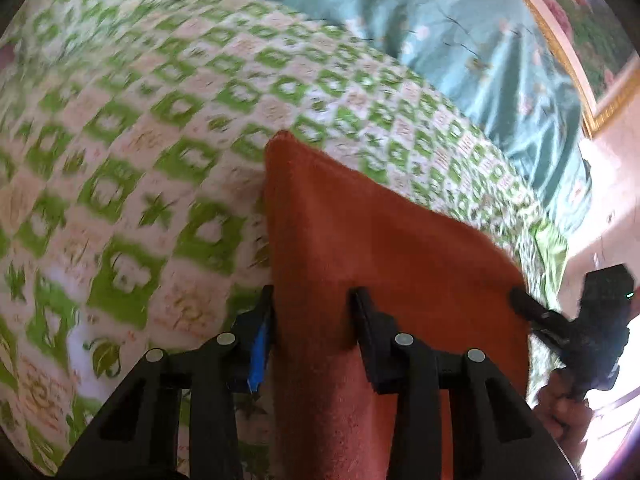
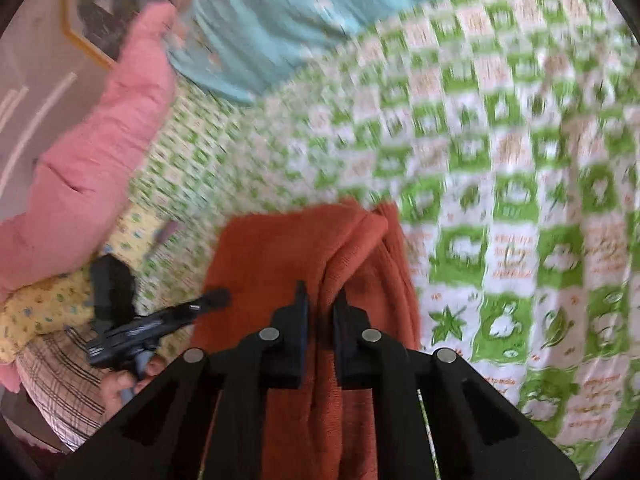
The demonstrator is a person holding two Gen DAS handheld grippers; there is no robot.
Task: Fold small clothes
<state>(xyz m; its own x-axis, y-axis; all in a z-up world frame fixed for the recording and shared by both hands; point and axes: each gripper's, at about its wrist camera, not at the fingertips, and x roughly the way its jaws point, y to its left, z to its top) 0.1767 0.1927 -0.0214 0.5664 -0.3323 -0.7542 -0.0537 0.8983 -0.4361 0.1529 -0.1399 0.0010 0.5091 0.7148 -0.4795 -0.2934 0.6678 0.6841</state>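
Observation:
An orange-red cloth (image 1: 360,240) hangs between both grippers above the green-and-white patterned bedspread (image 1: 120,140). My left gripper (image 1: 314,300) has the cloth's edge between its fingers; the gap is wide and filled with cloth. The right gripper (image 1: 520,298) shows at the cloth's right corner in the left wrist view. In the right wrist view my right gripper (image 2: 320,296) is shut on a bunched fold of the same cloth (image 2: 288,248). The left gripper (image 2: 218,298) shows there at the cloth's left edge. Both views are motion-blurred.
A teal floral quilt (image 1: 440,20) lies at the far side of the bed. A pink pillow (image 2: 92,152) and a yellow patterned cloth (image 2: 40,312) sit at the left in the right wrist view. A framed picture (image 1: 568,20) hangs on the wall.

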